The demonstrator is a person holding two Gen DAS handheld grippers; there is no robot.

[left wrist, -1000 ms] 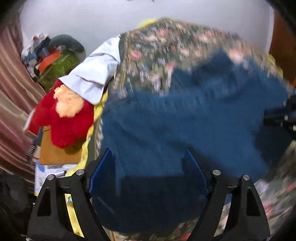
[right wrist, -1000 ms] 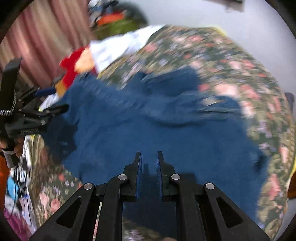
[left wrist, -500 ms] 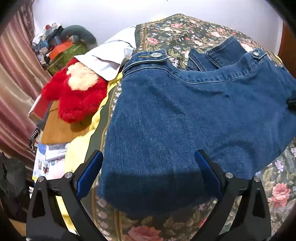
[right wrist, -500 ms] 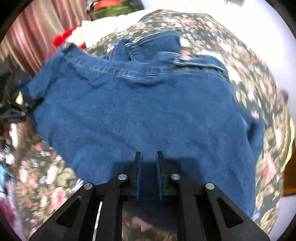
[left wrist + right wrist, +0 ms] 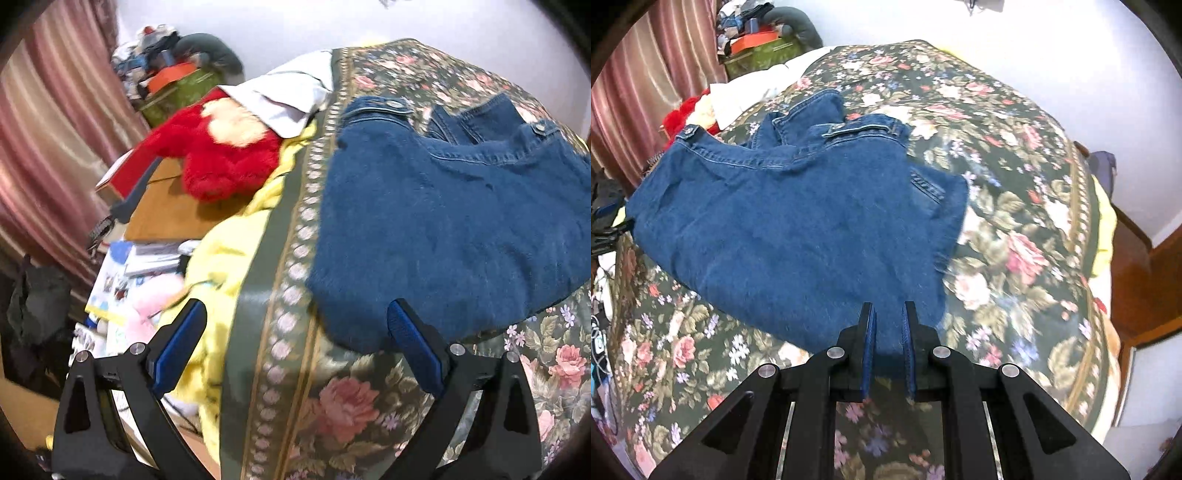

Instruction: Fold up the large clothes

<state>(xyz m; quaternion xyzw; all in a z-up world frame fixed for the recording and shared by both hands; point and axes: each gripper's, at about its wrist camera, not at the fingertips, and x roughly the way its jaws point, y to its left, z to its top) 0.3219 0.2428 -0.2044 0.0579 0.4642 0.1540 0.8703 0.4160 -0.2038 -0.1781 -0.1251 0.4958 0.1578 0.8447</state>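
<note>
1. Nearest, the left gripper (image 5: pixel 295 347) is standing wide open with nothing between its blue pads, hanging over the bedspread's border beside the denim's near-left corner.
2. Just beyond its own tips, the right gripper (image 5: pixel 888 328) is sitting closed; a near edge of the denim garment (image 5: pixel 798 221) is lying between its blades, though whether they are pinching cloth I cannot tell.
3. Judging by this, one fold is lying laid down and the next is calling for the left gripper to catch that free corner.
4. Further out, the garment is resting in a thick, stiff, roughly square slab on the floral bedspread (image 5: pixel 1015 206), collar and metal buttons bunching at its far edge.
5. Farthest, a fluffy red plush toy (image 5: pixel 221 158) is lying by the pillow.
</note>
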